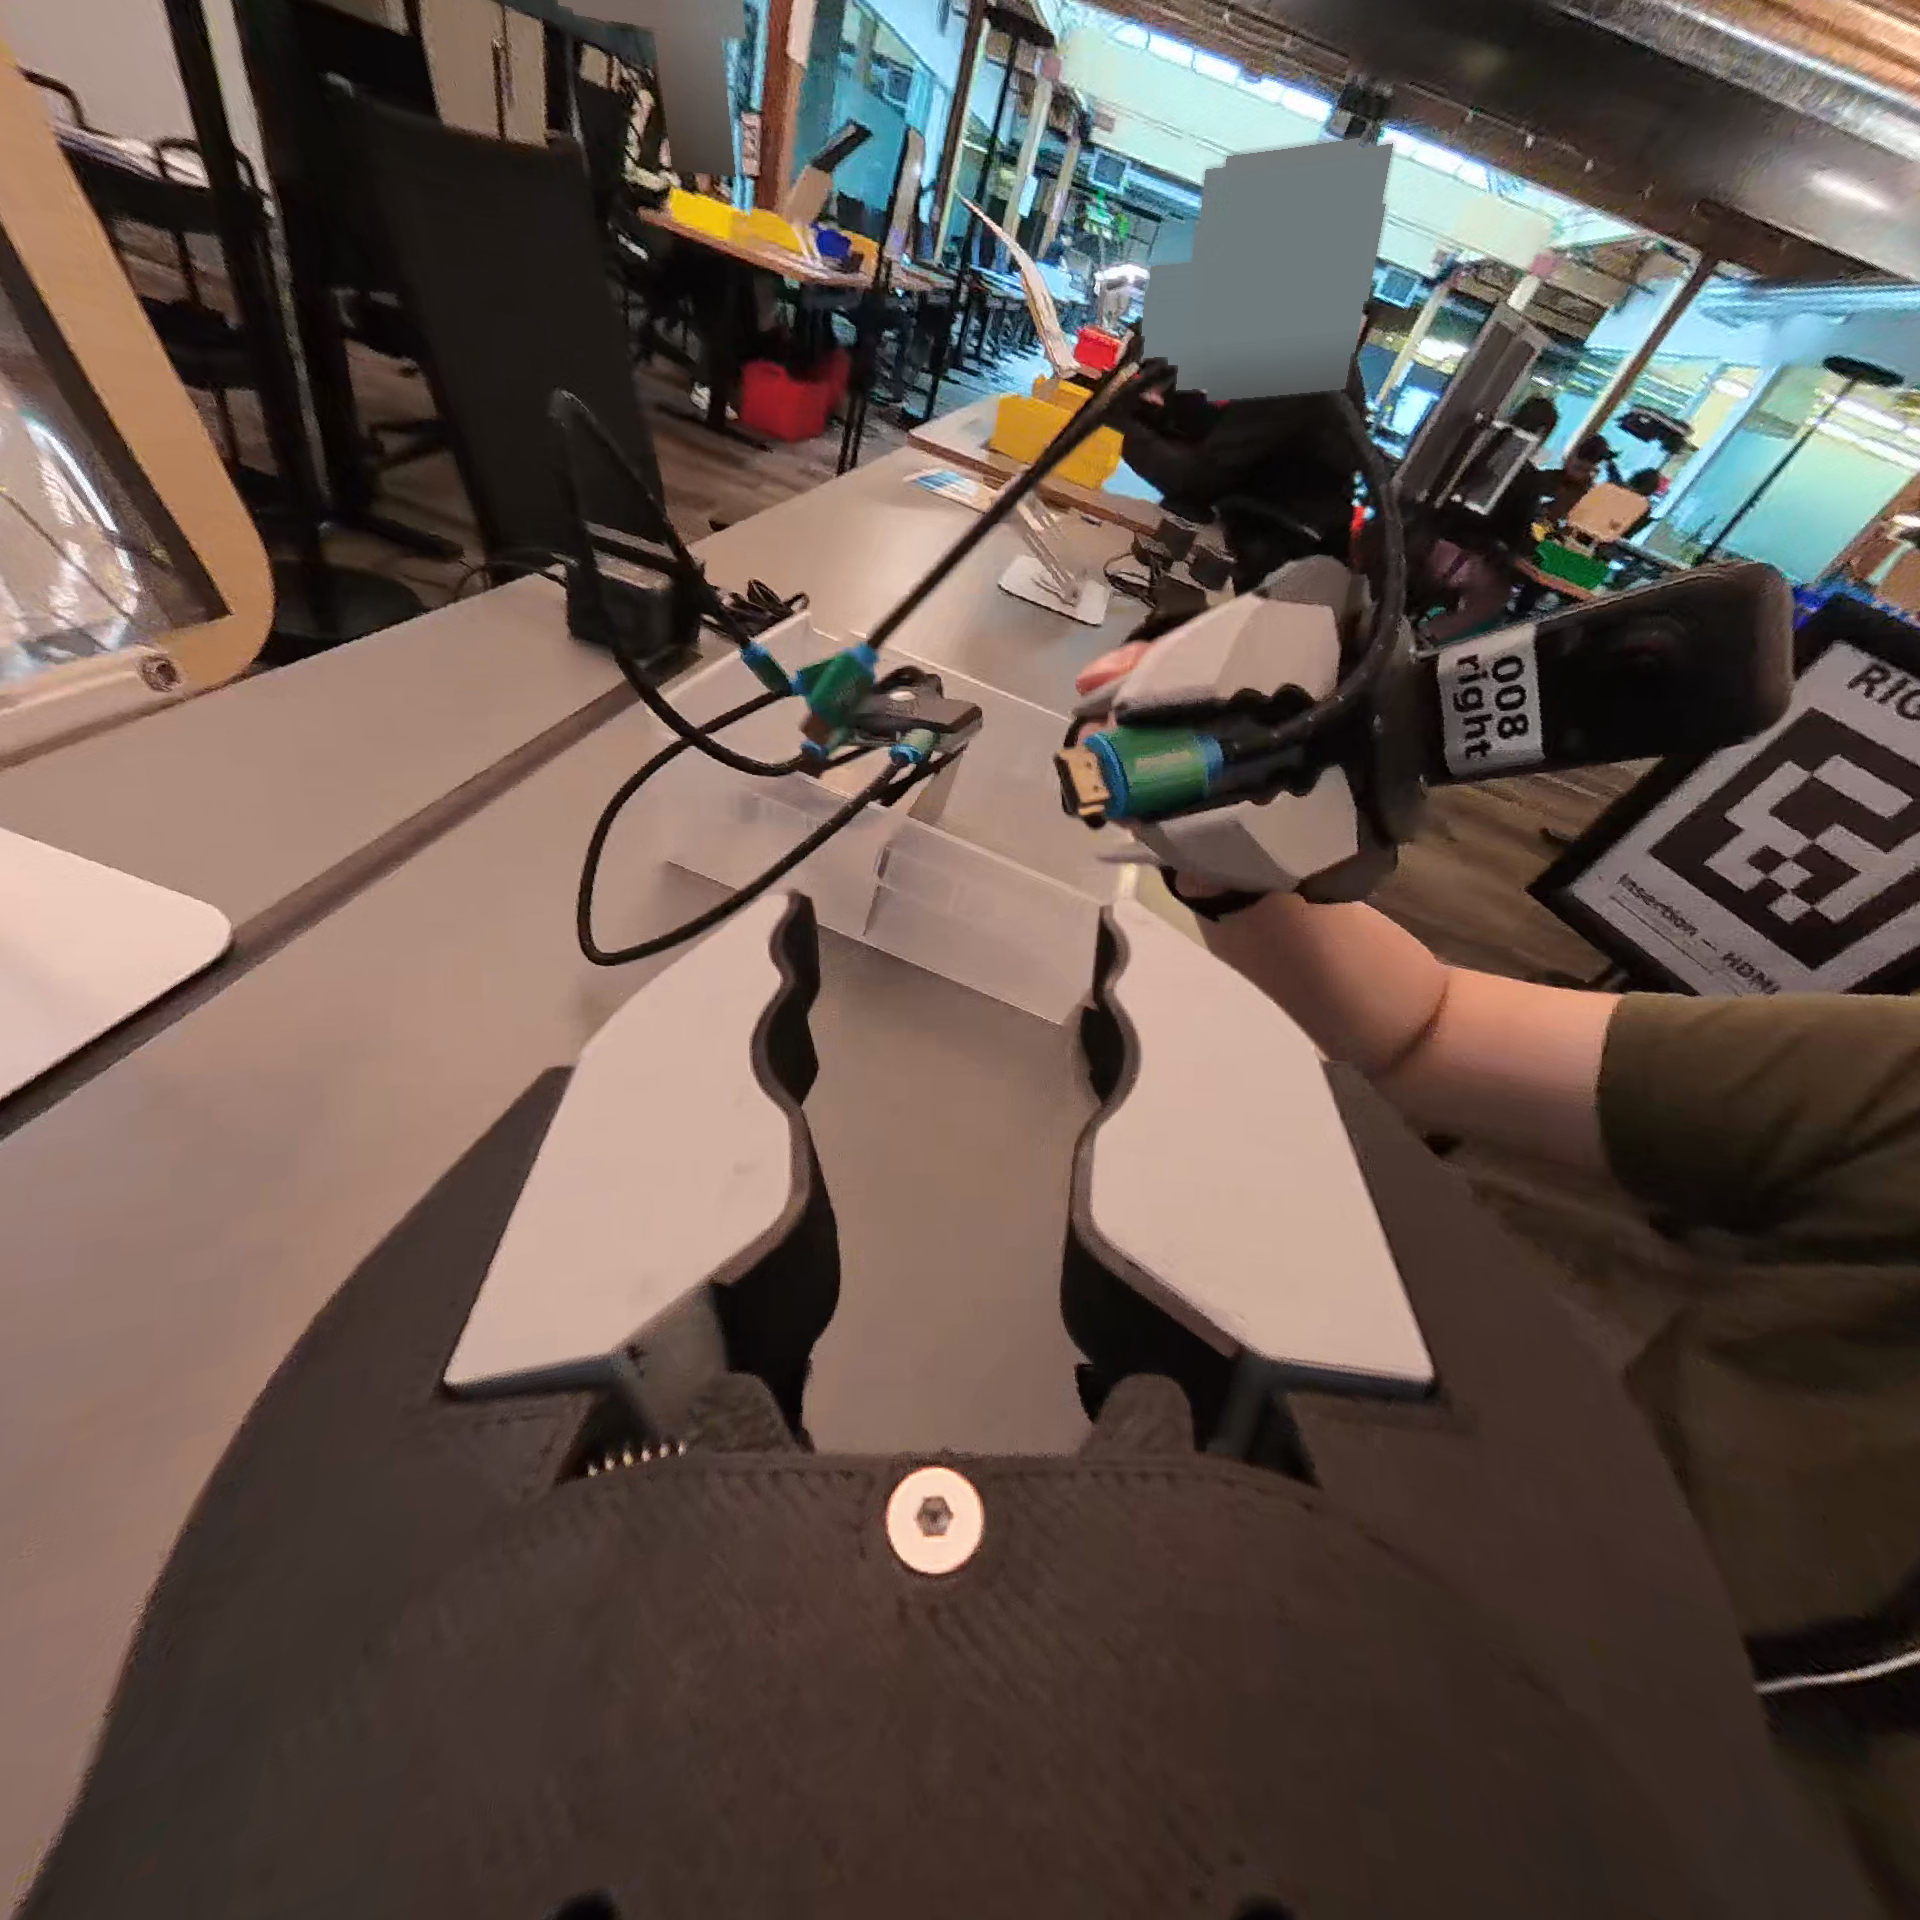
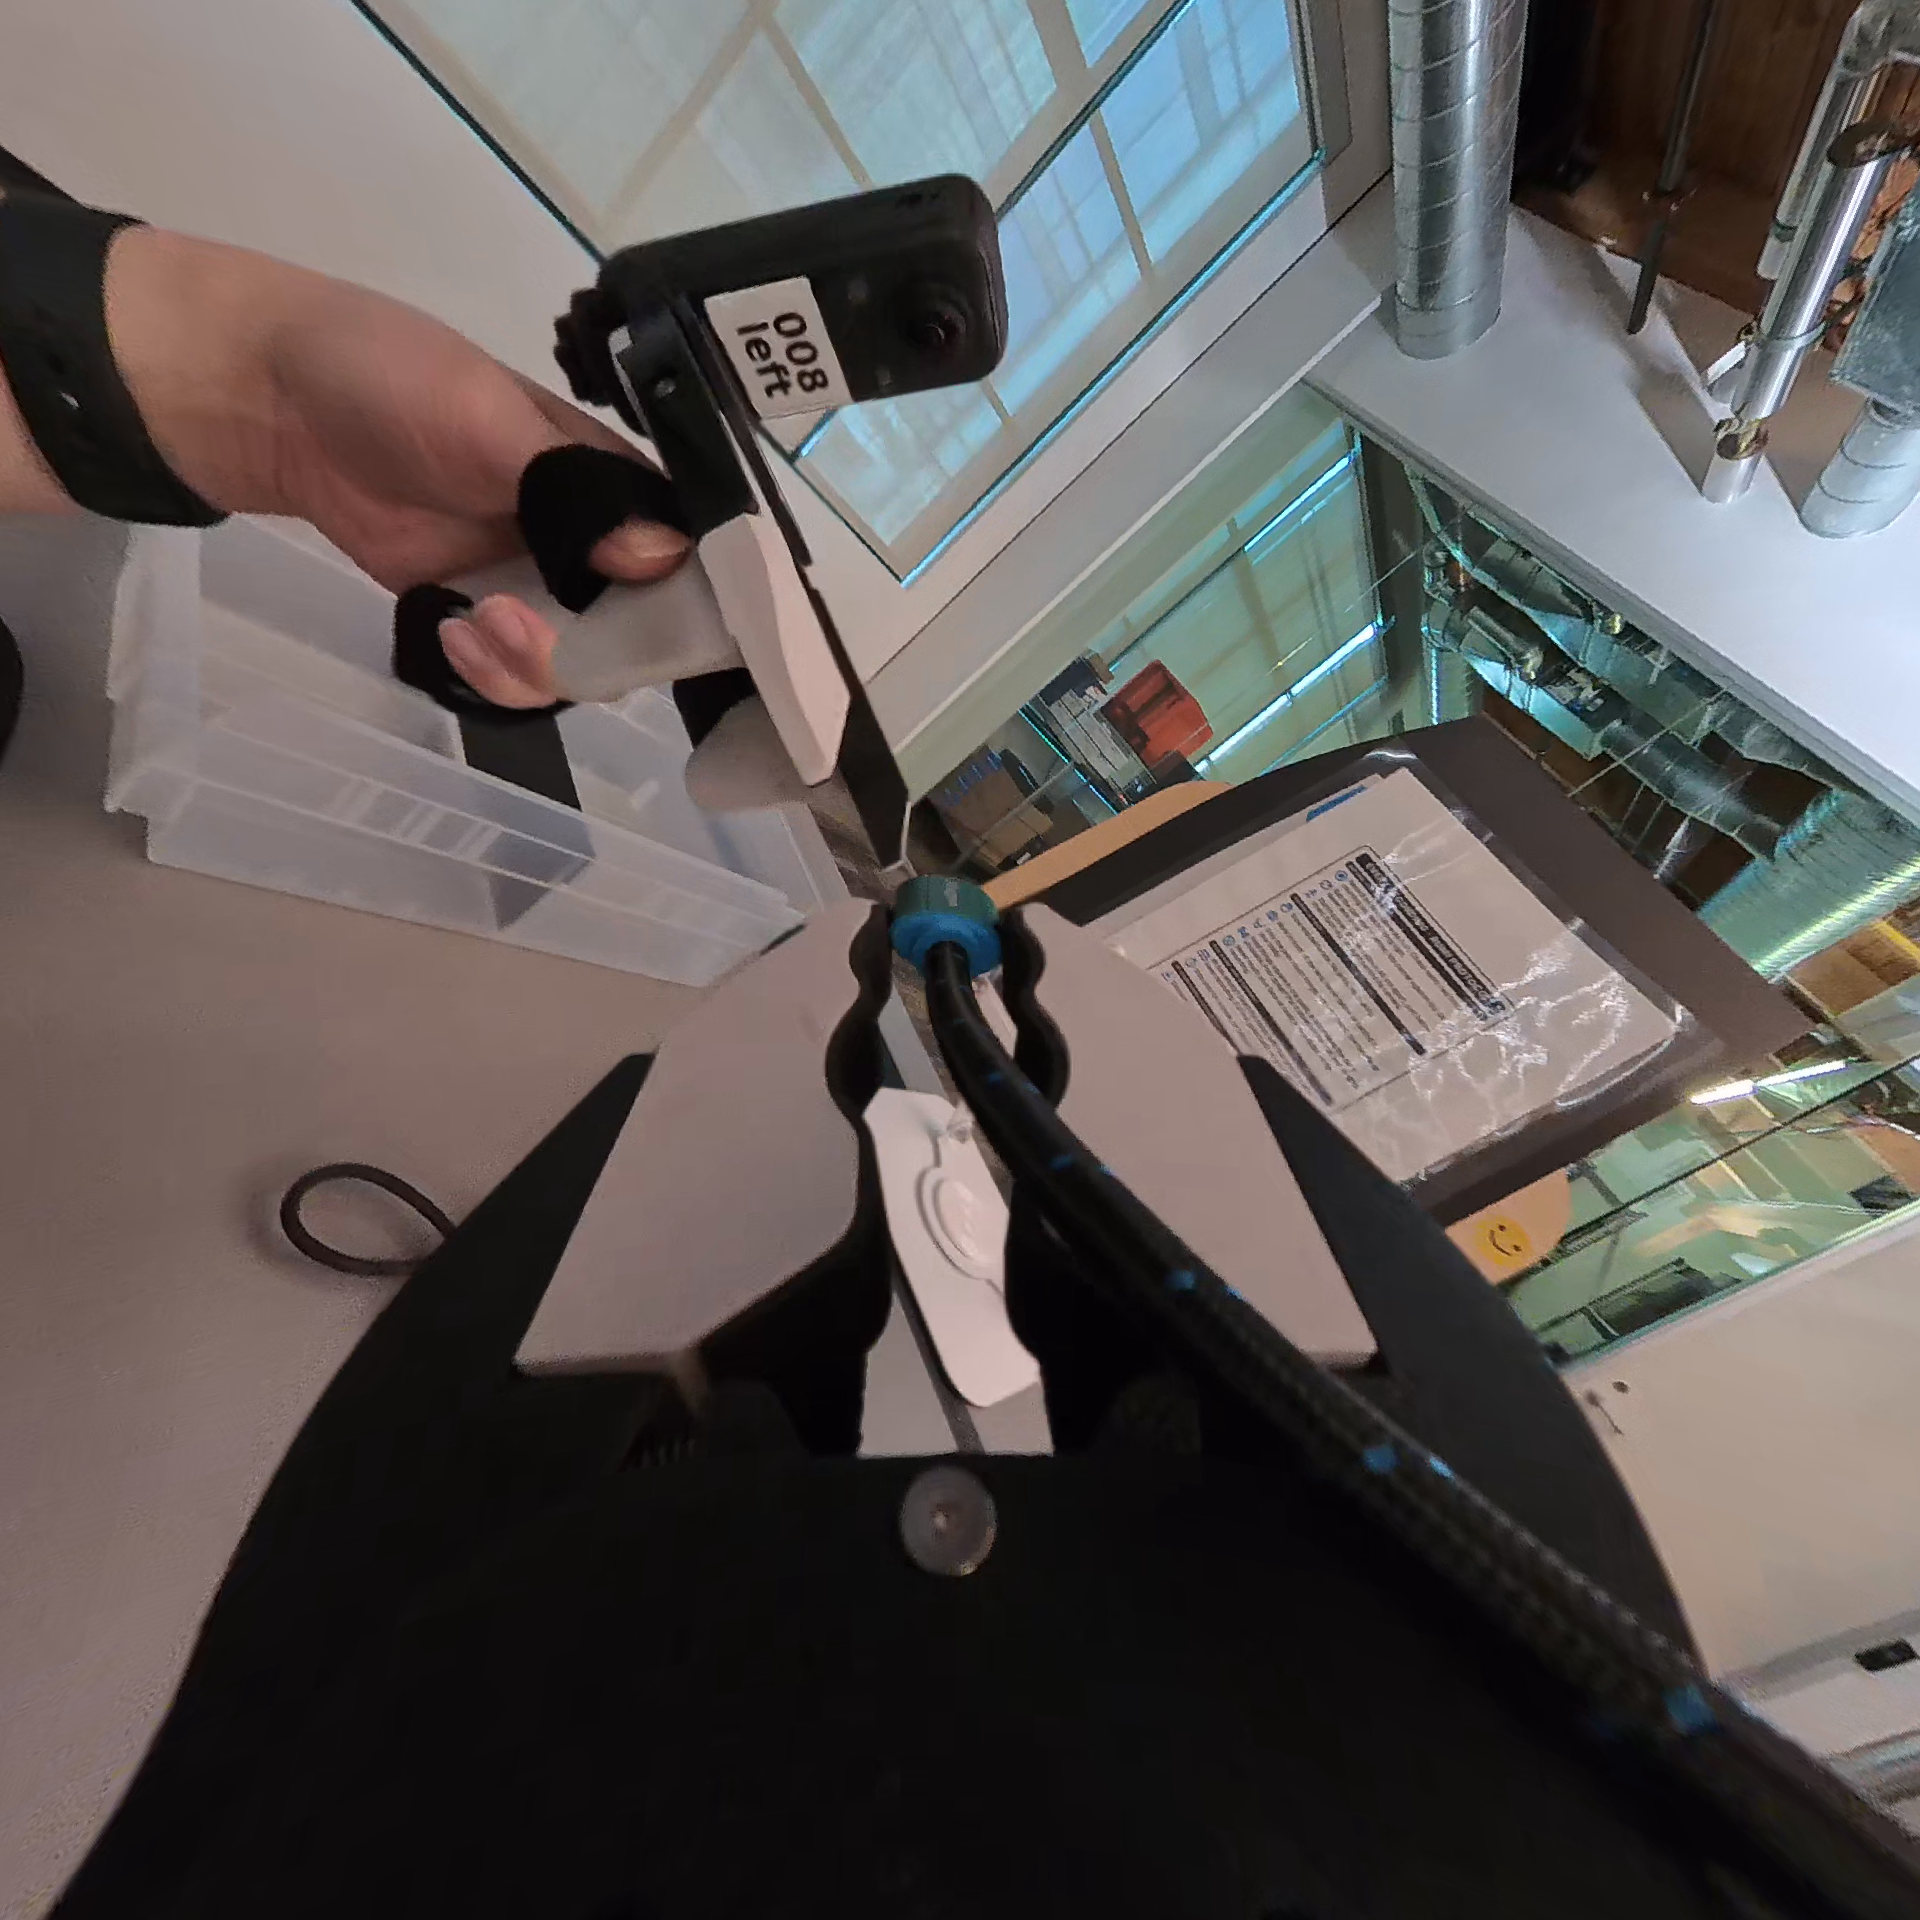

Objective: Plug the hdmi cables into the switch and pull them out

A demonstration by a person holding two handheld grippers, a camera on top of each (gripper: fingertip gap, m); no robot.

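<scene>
The small black HDMI switch [image 1: 920, 715] sits on a clear acrylic stand [image 1: 966, 914] on the grey table, with several green-and-blue HDMI plugs [image 1: 840, 681] in it. My left gripper [image 1: 951, 961] is open and empty, in front of the stand. My right gripper [image 1: 1236, 774] is to the right of the switch, in the air, shut on a green-and-blue HDMI plug [image 1: 1138, 774] whose gold tip points left. In the right wrist view the right gripper [image 2: 940, 935] clamps this plug [image 2: 940, 906]; its black braided cable [image 2: 1195, 1257] runs back over the gripper. The left gripper [image 2: 769, 675] shows there too.
A black dock [image 1: 618, 613] with cables stands behind the switch. A board with a black-and-white square marker [image 1: 1787, 831] stands at the right. A white pad [image 1: 94, 956] lies at the left. Clear plastic boxes [image 2: 343, 769], a laminated sheet [image 2: 1382, 997] and a cable loop [image 2: 353, 1216] show in the right wrist view.
</scene>
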